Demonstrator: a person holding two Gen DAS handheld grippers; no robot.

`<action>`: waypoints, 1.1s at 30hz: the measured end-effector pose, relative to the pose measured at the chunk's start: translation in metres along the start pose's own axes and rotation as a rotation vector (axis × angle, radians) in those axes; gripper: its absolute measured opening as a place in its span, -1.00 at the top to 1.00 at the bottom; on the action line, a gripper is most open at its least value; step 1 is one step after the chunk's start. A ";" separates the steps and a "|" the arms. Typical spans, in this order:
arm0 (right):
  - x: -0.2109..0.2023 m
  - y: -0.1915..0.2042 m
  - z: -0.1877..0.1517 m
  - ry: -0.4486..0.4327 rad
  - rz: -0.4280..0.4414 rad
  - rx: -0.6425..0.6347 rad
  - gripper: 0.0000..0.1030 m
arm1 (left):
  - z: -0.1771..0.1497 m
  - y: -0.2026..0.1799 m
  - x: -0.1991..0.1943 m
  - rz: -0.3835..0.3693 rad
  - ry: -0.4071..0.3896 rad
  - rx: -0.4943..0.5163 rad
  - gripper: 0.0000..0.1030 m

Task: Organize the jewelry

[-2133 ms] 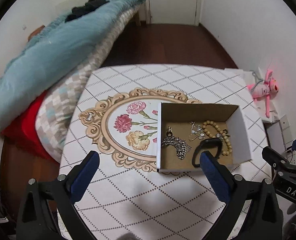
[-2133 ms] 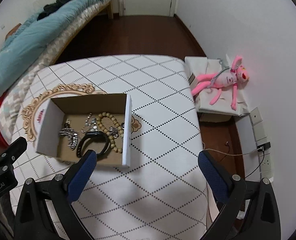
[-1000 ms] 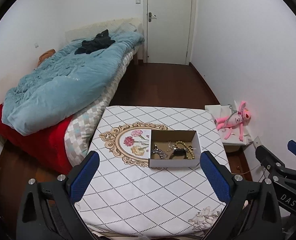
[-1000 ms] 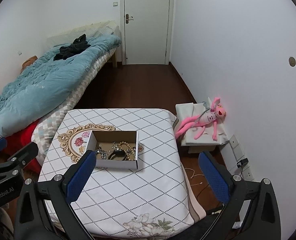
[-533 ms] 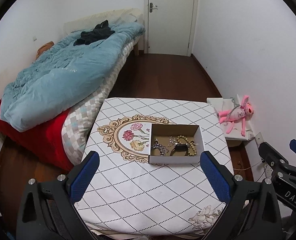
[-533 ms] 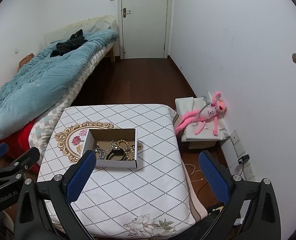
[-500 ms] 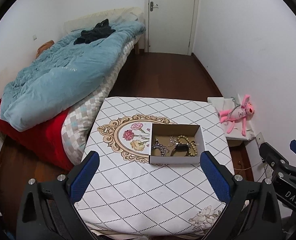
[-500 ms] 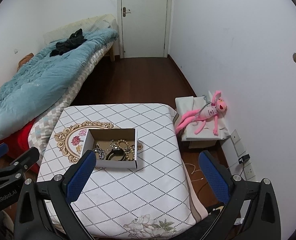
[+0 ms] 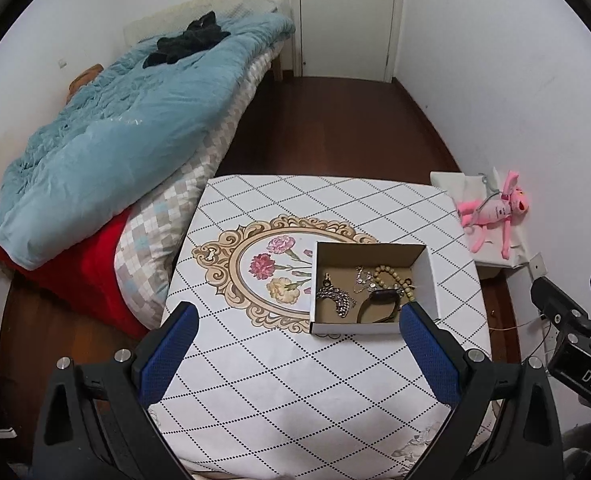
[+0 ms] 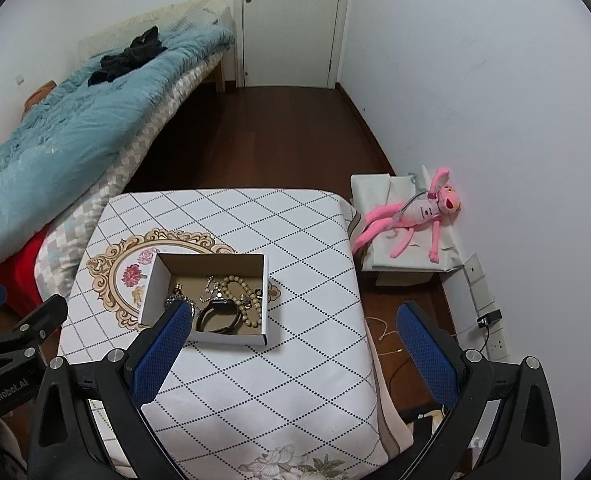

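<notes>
Grippers wide open above the table, both empty.
Left gripper [image 9: 293,354] and right gripper [image 10: 295,354] hang spread, touching nothing; ahead and below sits the box [image 9: 429,280], long axis running left-right, holding the chain [image 9: 337,298], beads [image 9: 391,276] and black band [image 9: 379,308]. Neither is clearly nearer, I judge.

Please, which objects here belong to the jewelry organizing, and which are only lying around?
For the job: cardboard box, bead bracelet, black band, silver chain, both open grippers.

Only lying around: pink plush toy, blue duvet, dark clothing.
</notes>
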State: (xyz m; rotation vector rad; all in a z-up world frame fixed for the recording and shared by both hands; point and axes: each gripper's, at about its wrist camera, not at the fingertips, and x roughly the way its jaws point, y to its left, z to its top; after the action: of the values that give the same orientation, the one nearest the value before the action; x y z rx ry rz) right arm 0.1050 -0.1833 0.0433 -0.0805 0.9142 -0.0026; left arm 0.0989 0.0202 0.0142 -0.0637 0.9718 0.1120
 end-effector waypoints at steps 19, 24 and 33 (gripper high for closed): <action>0.034 0.011 0.004 0.113 0.021 -0.033 -1.00 | 0.005 -0.005 0.028 -0.007 0.095 0.029 -0.99; 0.034 0.011 0.004 0.113 0.021 -0.032 -1.00 | 0.005 -0.002 0.030 0.002 0.093 0.024 -0.99; 0.036 0.014 0.002 0.123 0.025 -0.032 -1.00 | 0.005 0.000 0.031 0.003 0.099 0.018 -0.99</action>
State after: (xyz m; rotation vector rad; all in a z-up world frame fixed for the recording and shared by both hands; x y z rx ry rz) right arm 0.1276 -0.1702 0.0150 -0.0997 1.0381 0.0305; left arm 0.1203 0.0233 -0.0090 -0.0512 1.0718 0.1036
